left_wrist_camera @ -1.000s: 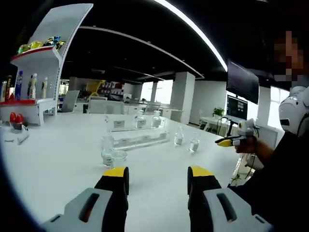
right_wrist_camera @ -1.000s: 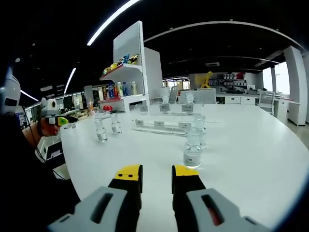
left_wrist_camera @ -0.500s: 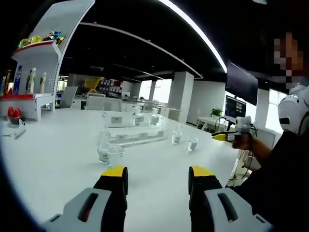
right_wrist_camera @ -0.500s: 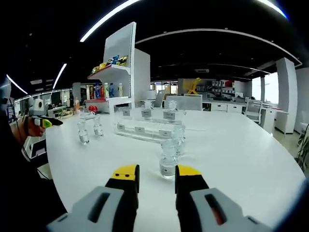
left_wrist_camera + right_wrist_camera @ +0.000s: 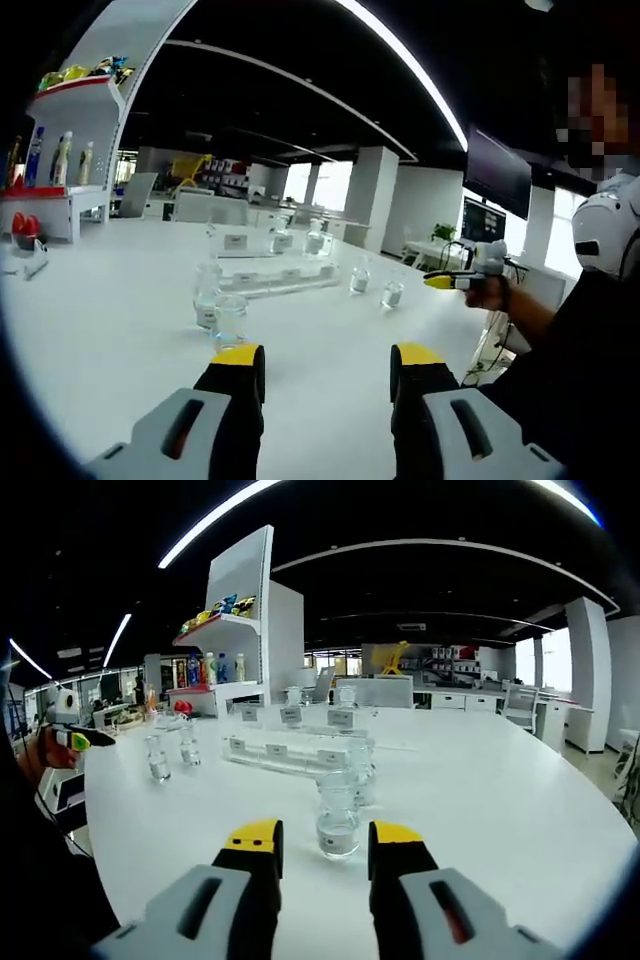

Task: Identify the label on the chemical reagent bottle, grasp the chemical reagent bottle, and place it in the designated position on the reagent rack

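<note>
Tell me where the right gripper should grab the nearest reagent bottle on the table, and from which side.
Grip the nearest reagent bottle across its round body, about at the label. It stands upright on the white table, straight ahead of the open right gripper, so come in level from the near side. A second bottle stands close behind, so probably don't push far past it.

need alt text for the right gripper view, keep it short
The open right gripper points at a small clear bottle just ahead of its yellow-tipped jaws, on a white table. Behind the bottle stands a clear rack with labels; two more bottles stand to the left. A hand holding the left gripper shows at the left edge.
</note>
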Demonstrator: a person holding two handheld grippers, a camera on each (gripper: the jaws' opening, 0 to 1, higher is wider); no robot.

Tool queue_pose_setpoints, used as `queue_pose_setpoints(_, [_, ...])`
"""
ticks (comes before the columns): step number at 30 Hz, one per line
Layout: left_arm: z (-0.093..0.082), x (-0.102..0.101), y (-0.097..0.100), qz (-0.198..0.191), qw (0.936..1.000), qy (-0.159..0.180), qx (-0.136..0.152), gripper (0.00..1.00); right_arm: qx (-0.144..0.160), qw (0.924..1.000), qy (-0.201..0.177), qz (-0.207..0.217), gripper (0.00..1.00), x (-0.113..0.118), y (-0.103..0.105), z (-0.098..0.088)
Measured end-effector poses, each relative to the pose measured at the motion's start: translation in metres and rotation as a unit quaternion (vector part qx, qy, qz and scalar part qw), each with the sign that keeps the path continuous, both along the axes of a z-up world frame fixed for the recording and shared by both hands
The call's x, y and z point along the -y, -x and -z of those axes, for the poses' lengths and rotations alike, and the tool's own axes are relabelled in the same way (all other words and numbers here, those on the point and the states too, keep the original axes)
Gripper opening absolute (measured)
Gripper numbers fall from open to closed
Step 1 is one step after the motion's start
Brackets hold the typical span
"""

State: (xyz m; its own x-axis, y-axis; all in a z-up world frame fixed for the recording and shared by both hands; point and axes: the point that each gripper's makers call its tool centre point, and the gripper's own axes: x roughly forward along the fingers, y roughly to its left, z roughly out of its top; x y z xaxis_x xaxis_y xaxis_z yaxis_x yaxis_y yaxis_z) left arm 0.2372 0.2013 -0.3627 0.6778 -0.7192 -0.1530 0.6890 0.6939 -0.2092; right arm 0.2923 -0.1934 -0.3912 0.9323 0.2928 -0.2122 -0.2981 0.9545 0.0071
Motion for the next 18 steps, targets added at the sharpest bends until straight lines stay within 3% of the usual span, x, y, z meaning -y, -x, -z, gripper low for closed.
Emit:
queue_pose_setpoints(6, [0.001,0.001,0.0,0.002,1.0,0.0,-0.001,0.51,0.005,1.0,0.0,-0.004,0.34,-0.002,-0.008,-0.002])
queue_pose_setpoints(9, [-0.005,0.001,0.0,0.001,1.0,0.002,0.005,0.51,0.008,0.9997,-0.02,-0.013,0.35,-0.006,-0.013,-0.006])
queue_pose_setpoints(18, [-0.01,0.001,0.0,0.0,1.0,0.004,0.008,0.51,0.01,0.9998,-0.004,-0.014,0.37,-0.007,-0.034,-0.001])
